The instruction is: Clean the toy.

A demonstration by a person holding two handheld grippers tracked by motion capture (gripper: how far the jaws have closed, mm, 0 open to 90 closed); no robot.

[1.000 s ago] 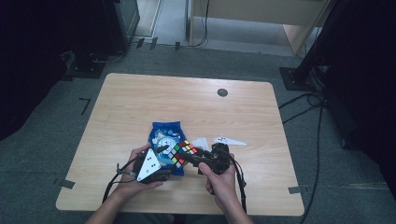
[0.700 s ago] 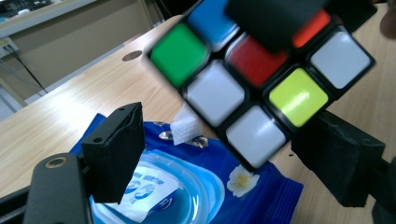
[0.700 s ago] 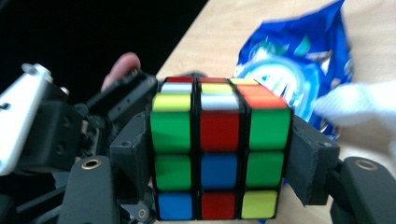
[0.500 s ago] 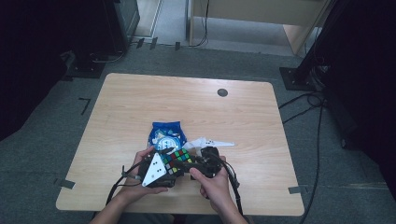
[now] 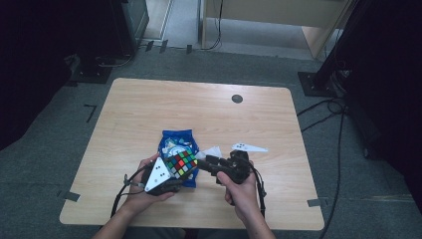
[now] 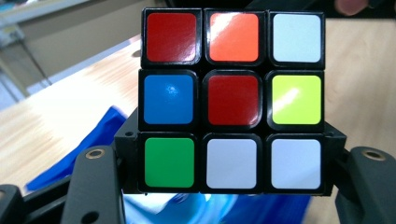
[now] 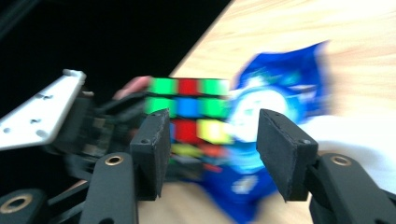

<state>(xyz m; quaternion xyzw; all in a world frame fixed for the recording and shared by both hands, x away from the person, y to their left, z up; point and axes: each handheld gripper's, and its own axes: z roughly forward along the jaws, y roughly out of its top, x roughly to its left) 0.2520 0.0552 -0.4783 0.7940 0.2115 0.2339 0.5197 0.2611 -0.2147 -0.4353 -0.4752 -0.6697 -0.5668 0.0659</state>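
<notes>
High view: blue snack bag (image 5: pixel 176 141) under cube (image 5: pixel 181 164), white scrap (image 5: pixel 211 151) beside.

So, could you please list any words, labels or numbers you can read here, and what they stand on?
None can be read.
Blue packet: its print is too small and blurred to read.
Puzzle cube, held in the left tongs: plain coloured stickers, no text.

Multicoloured puzzle cube (image 6: pixel 232 100) in black tiles' frame; blue-and-white snack bag (image 5: pixel 175 141)
</notes>
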